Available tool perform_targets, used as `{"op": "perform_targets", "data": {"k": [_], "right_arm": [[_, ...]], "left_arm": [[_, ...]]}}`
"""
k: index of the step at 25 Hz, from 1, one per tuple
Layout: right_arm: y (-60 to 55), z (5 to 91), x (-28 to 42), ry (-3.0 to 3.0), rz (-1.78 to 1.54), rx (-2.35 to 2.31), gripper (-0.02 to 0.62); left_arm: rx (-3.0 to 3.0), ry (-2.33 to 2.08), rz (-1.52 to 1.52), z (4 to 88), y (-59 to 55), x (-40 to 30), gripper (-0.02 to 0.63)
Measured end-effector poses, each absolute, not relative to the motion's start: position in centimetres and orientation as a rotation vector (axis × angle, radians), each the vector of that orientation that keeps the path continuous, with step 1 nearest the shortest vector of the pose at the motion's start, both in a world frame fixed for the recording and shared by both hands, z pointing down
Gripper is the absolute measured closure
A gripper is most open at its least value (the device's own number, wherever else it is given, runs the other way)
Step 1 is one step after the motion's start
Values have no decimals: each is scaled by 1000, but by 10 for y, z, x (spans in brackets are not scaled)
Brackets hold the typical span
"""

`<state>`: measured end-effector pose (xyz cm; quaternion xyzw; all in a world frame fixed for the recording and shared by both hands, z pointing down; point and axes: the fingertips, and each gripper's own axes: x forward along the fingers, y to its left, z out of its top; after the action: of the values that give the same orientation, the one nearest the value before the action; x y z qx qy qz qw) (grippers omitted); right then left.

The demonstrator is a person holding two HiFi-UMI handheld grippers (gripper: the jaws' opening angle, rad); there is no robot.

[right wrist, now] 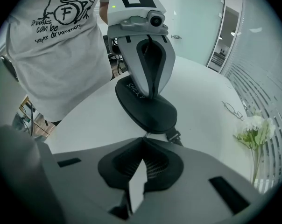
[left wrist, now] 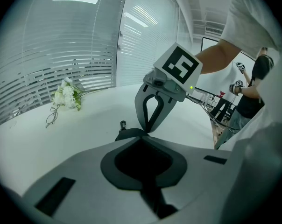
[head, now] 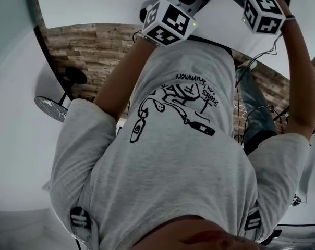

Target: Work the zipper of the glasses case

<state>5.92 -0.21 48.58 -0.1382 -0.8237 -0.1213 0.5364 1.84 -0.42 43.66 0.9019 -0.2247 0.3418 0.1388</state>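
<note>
The black oval glasses case (right wrist: 148, 111) lies on the white table (right wrist: 206, 101) between my two grippers. My left gripper (right wrist: 152, 96) comes down on its far end and is shut on it. In the left gripper view only a dark edge of the case (left wrist: 129, 134) shows past that gripper's closed tips (left wrist: 142, 138). At the near end, my right gripper (right wrist: 143, 139) is shut, its tips pinching the small zipper pull beside the case's strap (right wrist: 174, 136). The head view shows only the two marker cubes (head: 168, 21) (head: 263, 10); the jaws and the case are hidden there.
A pair of glasses (right wrist: 233, 108) and a small bunch of white flowers (right wrist: 252, 127) lie farther along the table, near the blinds. My torso stands close against the table's edge. Another person (left wrist: 250, 85) stands in the background beyond the table.
</note>
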Motion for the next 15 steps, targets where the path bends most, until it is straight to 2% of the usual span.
{"op": "perform_targets", "data": {"k": [9, 10, 11, 15], "right_arm": [[-5, 483, 61, -2041, -227, -178, 587], [-7, 484, 60, -2047, -214, -157, 564], [-8, 484, 58, -2051, -199, -145, 480], [-10, 485, 49, -2064, -170, -142, 468]], "left_arm": [[2606, -662, 984, 433, -6, 15, 584], [2607, -664, 984, 434, -6, 15, 584], [2607, -663, 985, 434, -5, 16, 584], [2605, -661, 987, 433, -6, 17, 584]]}}
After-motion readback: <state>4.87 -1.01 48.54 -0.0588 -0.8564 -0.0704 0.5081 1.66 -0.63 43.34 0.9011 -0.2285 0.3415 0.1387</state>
